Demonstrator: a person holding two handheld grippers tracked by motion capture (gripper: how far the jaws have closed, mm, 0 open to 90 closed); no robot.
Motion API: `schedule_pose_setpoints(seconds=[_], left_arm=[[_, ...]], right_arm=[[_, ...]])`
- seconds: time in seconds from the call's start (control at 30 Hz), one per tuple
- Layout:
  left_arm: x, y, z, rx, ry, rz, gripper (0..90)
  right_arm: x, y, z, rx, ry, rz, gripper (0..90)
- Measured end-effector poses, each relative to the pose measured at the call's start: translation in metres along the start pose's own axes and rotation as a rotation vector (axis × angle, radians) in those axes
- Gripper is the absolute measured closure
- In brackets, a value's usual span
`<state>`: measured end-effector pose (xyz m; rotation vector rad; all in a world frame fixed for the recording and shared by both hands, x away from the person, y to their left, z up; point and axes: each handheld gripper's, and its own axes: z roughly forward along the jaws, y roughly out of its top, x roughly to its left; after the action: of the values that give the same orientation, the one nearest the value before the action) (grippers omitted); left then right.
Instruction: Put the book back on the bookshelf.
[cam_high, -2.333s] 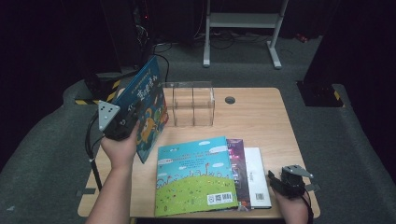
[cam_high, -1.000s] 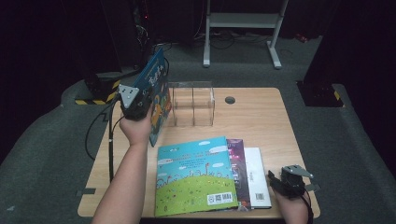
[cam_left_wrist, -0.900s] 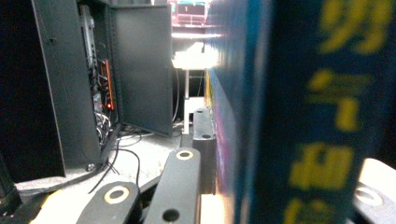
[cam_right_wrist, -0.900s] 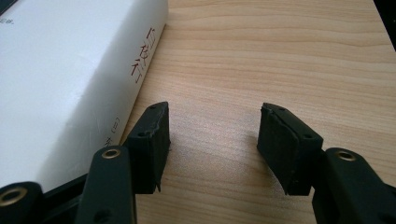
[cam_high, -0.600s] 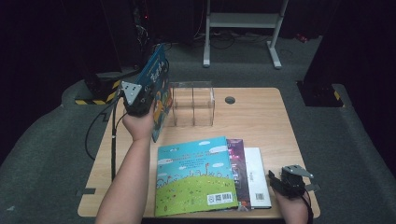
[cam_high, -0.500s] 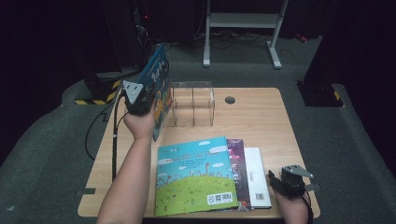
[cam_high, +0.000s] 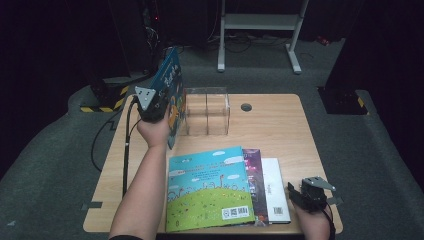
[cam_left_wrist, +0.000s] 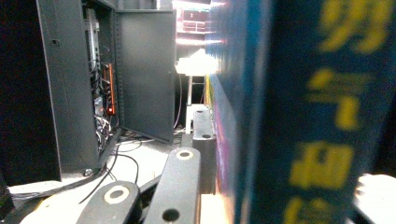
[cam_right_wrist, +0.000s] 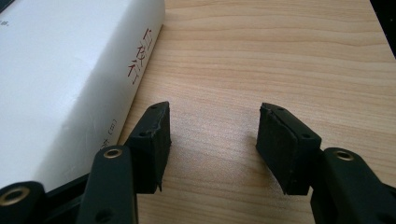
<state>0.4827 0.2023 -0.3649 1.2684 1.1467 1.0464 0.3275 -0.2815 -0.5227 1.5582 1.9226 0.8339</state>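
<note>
My left gripper (cam_high: 161, 101) is shut on a blue picture book (cam_high: 170, 82) and holds it upright on edge above the table's back left. The book stands just left of a clear box (cam_high: 206, 111). In the left gripper view the book's blue cover with yellow characters (cam_left_wrist: 303, 112) sits close on the right, pressed against one black jaw. My right gripper (cam_high: 295, 193) rests low at the table's front right. Its jaws stand apart over bare wood (cam_right_wrist: 212, 135), beside a white book (cam_right_wrist: 60, 70).
Three books lie at the table's front: a green and blue picture book (cam_high: 207, 187), a purple one (cam_high: 253, 170) and the white one (cam_high: 275, 192). A cable hole (cam_high: 245, 107) sits at the back. Dark cabinets (cam_left_wrist: 74, 84) and a metal stand (cam_high: 260, 22) are beyond the table.
The left hand has lifted the blue book from a tilted pose, turned it upright and edged it toward the clear box. The right gripper has stayed where it was.
</note>
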Motion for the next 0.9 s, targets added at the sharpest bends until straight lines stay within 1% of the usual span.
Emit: schedule_pose_setpoints(seconds=[0.03,0.13,0.4,0.5,0.53,0.63,0.8,0.9], left_arm=[[0.000,-0.001,0.000,-0.006,0.001,0.000,83.0],[0.002,-0.005,0.001,-0.001,0.004,-0.001,83.0],[0.003,-0.014,0.002,-0.006,0.009,-0.012,83.0],[0.003,-0.017,0.002,-0.009,0.009,-0.016,83.0],[0.004,-0.019,0.002,-0.012,0.009,-0.015,83.0],[0.004,-0.022,0.002,-0.011,0.017,-0.017,83.0],[0.006,-0.025,0.001,-0.022,0.020,-0.027,82.8],[0.007,-0.026,0.000,-0.025,0.018,-0.031,82.6]], right_arm=[[0.000,0.000,0.000,0.000,-0.001,0.001,44.4],[0.000,0.000,0.000,0.001,-0.001,0.003,44.4],[0.000,0.000,0.000,0.000,-0.001,0.000,44.5],[0.001,-0.001,-0.001,0.003,-0.001,0.007,44.5],[0.000,-0.001,-0.001,0.002,0.000,0.001,44.5],[0.001,-0.001,-0.001,0.002,-0.001,0.003,44.5],[0.000,-0.001,-0.001,0.000,-0.002,-0.002,44.6],[0.001,-0.001,-0.001,0.002,-0.001,0.003,44.6]])
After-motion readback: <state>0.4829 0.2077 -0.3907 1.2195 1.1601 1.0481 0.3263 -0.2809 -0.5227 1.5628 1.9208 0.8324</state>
